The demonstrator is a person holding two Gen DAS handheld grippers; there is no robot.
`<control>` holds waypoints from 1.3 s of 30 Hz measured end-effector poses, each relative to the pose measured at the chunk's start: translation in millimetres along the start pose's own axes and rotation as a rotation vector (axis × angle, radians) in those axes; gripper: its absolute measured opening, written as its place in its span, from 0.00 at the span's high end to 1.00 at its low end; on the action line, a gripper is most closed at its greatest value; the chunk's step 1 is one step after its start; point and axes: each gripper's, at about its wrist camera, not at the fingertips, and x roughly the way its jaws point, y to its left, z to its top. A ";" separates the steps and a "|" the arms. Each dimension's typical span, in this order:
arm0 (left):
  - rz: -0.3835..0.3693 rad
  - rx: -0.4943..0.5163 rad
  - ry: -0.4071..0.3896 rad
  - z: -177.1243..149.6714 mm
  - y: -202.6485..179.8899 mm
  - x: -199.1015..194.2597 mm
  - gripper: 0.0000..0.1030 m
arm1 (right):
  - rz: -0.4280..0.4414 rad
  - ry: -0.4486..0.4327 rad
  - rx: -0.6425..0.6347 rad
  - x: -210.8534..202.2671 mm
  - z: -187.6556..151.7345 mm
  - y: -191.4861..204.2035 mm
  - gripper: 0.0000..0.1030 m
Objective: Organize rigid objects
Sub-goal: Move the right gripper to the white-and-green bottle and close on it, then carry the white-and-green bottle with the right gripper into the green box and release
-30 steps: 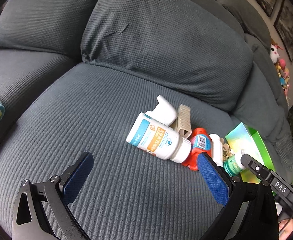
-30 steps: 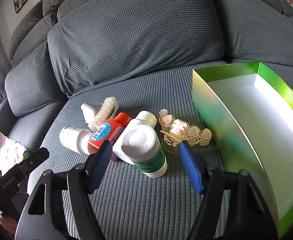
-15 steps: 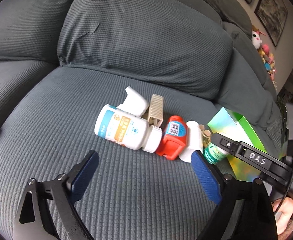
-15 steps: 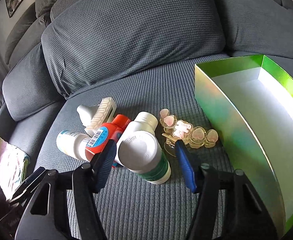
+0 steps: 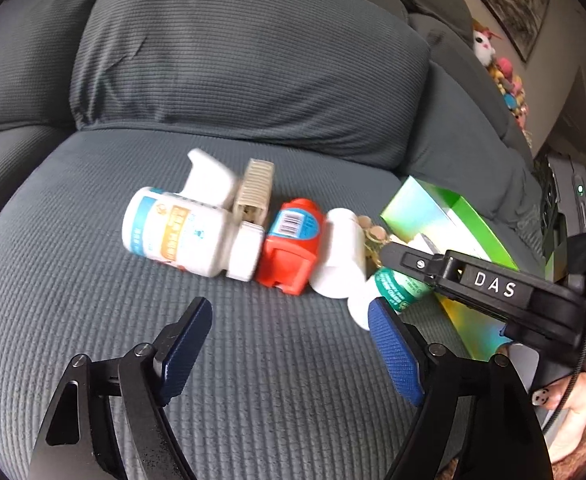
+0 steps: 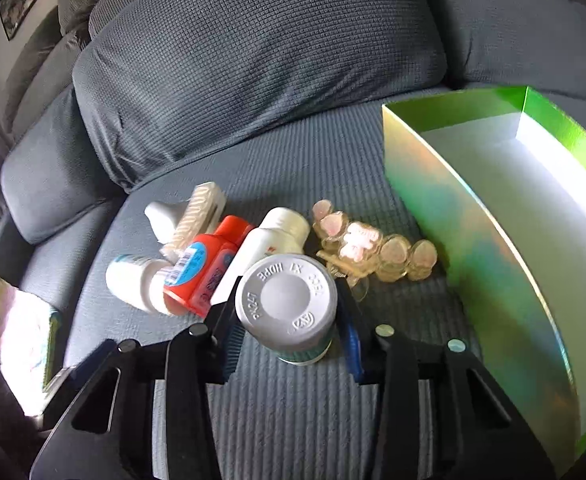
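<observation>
A pile of small things lies on the grey sofa seat: a big white bottle with a blue and orange label (image 5: pixel 177 232), a red bottle (image 5: pixel 293 240), a small white bottle (image 5: pixel 341 252), a ribbed beige piece (image 5: pixel 253 188) and a translucent hair clip (image 6: pixel 373 248). My right gripper (image 6: pixel 289 292) is closing, and its pads touch both sides of a green-labelled white bottle (image 6: pixel 287 304). My left gripper (image 5: pixel 289 308) hovers in front of the pile with its jaws closing and nothing between them. An open green box (image 6: pixel 473 220) stands to the right.
Back cushions (image 5: pixel 233 60) rise behind the pile. Plush toys (image 5: pixel 505 76) sit on the sofa's far right. A pink patterned cloth (image 6: pixel 17 332) lies at the left edge. A hand with a painted nail (image 5: pixel 553 396) holds the right gripper's handle.
The left gripper moved closer to the pile and its jaws narrowed. The right jaws drew in around the green-labelled bottle until the pads met its sides.
</observation>
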 end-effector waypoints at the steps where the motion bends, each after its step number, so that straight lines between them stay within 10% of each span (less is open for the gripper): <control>1: -0.005 0.015 0.004 -0.9 -4.3 1.6 0.32 | 0.023 0.006 0.014 -1.4 -1.2 -1.5 0.61; 22: -0.086 0.249 0.029 -14.8 -81.4 28.5 0.63 | 0.087 -0.066 0.091 -35.6 -5.0 -12.5 0.60; 39: -0.243 0.363 -0.101 17.5 -149.3 17.6 0.64 | 0.053 -0.309 0.173 -107.5 8.1 -49.1 0.60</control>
